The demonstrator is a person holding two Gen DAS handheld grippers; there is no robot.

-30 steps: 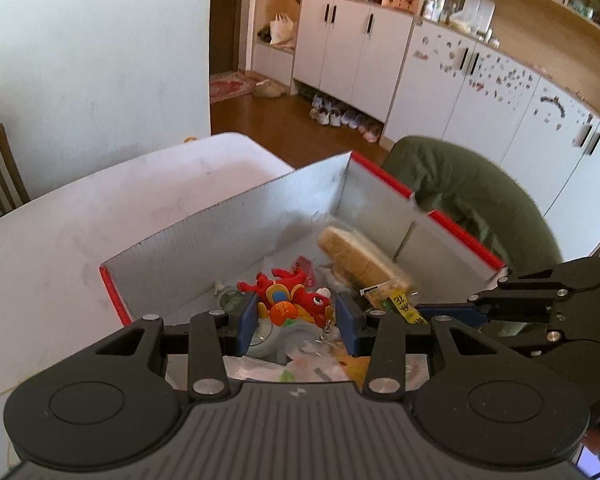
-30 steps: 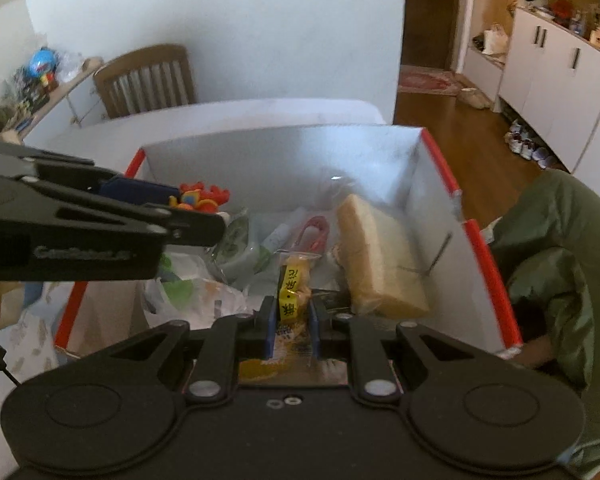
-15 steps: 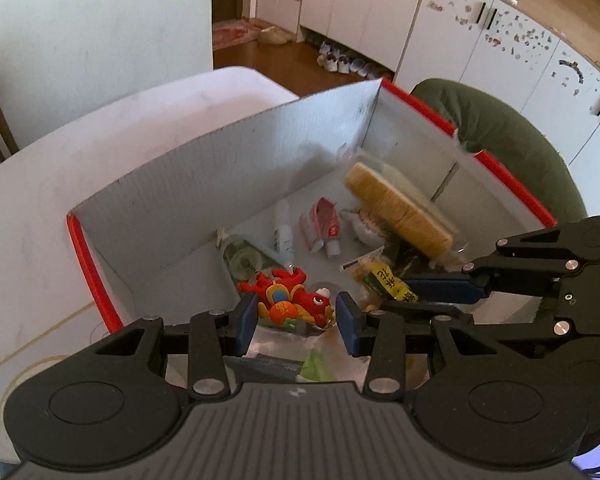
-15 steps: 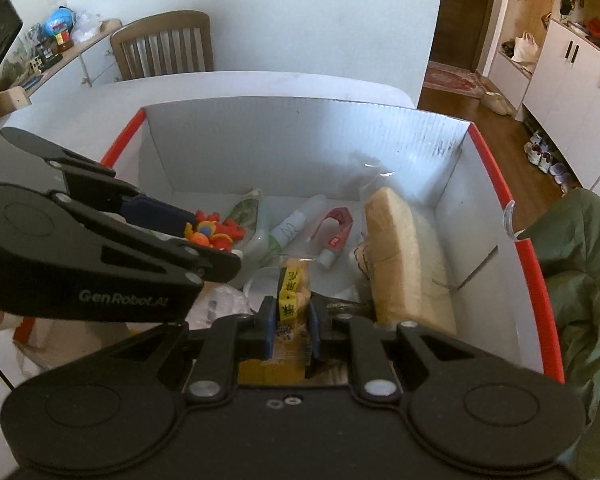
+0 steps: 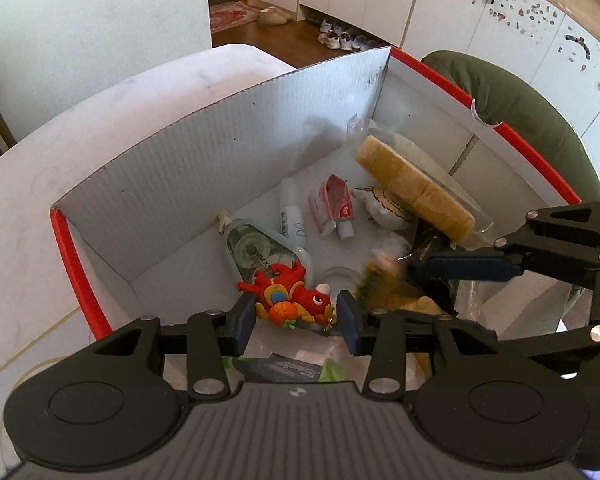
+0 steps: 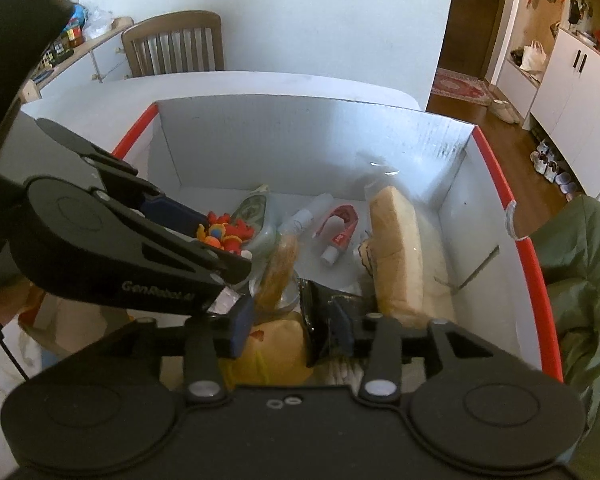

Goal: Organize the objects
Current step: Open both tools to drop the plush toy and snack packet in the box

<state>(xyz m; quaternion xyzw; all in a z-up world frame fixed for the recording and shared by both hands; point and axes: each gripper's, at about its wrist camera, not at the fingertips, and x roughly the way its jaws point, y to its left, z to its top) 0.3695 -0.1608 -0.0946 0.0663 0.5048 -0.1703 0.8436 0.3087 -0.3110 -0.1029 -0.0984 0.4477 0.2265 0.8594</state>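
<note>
My left gripper (image 5: 296, 314) is shut on a red and orange toy figure (image 5: 290, 294) and holds it above the near end of a white box with a red rim (image 5: 76, 276). My right gripper (image 6: 294, 330) is open over the same box (image 6: 528, 248). A yellow snack packet (image 6: 278, 270) is blurred and falling just ahead of its fingers; it also shows blurred in the left wrist view (image 5: 376, 272). The left gripper shows in the right wrist view (image 6: 220, 236), the right gripper in the left wrist view (image 5: 460, 266).
The box holds a bagged bread loaf (image 5: 414, 190), a red-and-white tube (image 5: 334, 206), a white tube (image 5: 290, 210), a correction tape dispenser (image 5: 256, 248) and plastic bags (image 5: 300, 364). The box stands on a white table (image 5: 60, 152). A green chair (image 5: 532, 112) is to the right.
My right gripper has opened and let go of the yellow snack packet, which is dropping into the box. Both grippers have moved further over the box. The left one still holds the toy.
</note>
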